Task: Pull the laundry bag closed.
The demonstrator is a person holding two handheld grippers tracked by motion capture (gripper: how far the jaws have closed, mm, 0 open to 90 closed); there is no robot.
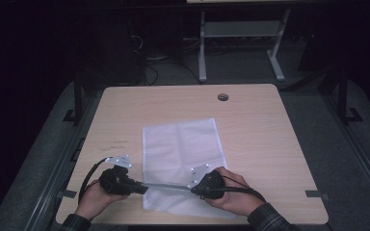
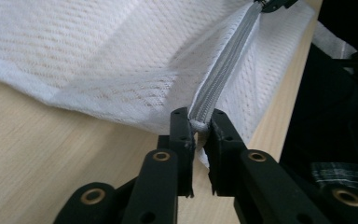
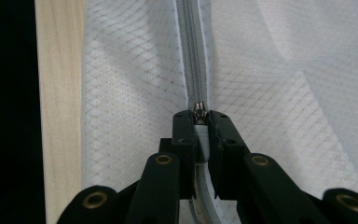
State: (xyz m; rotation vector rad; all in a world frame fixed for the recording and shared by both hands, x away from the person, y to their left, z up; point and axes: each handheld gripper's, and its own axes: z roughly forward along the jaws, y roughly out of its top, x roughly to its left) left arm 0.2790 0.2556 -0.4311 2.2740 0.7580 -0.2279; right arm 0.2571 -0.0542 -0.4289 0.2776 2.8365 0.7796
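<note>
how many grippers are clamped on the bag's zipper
2. The left gripper pinches the zipper's end at the mesh bag's edge; the right gripper is shut on the zipper pull farther along.

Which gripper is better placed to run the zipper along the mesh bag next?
The right gripper: its jaws are clamped on the zipper pull. The left gripper pinches the zipper's end, anchoring the mesh bag, so it should probably just hold.
</note>
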